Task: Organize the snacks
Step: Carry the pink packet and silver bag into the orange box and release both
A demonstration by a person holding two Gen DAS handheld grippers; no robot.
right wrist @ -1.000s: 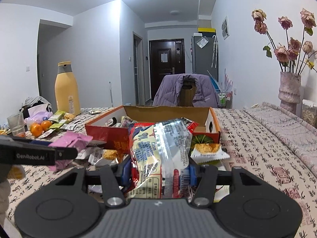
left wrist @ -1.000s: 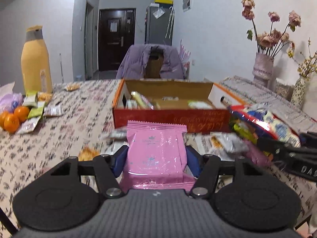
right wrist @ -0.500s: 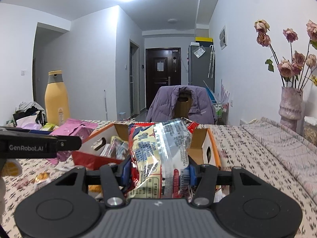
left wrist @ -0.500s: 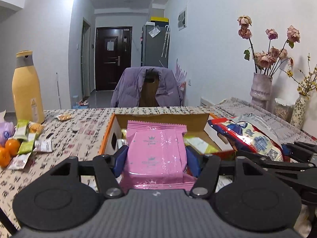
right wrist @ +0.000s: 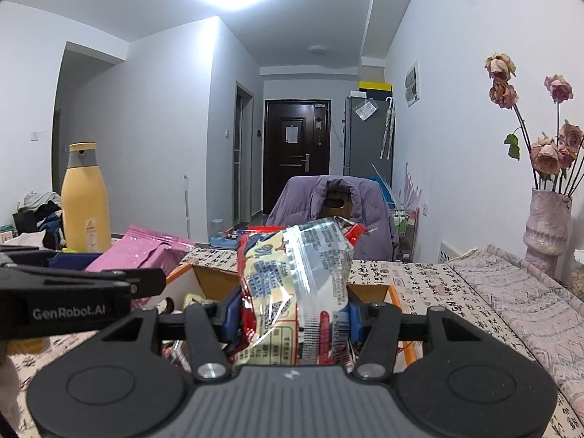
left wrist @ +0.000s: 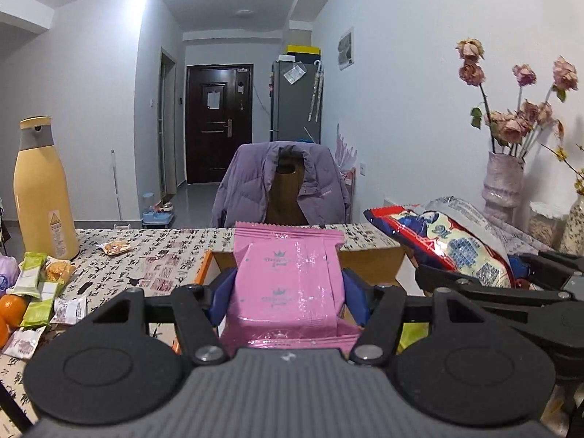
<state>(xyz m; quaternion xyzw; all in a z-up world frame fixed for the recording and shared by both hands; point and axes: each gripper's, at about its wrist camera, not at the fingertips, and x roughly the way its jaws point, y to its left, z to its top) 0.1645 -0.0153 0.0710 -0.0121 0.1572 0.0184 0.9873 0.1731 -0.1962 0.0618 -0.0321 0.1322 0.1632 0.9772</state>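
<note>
My left gripper is shut on a pink snack packet and holds it above the near edge of the open cardboard box. My right gripper is shut on a red and clear snack bag, also above the box. The red bag and right gripper show at the right of the left wrist view. The pink packet and left gripper show at the left of the right wrist view. The box's inside is mostly hidden.
A yellow bottle stands at the table's far left. Small snack packets and oranges lie left of the box. A vase of dried roses stands at the right. A chair with a purple jacket is behind the table.
Both grippers have risen and moved forward over the box with their packets still held. The box now sits lower and closer in both views.
</note>
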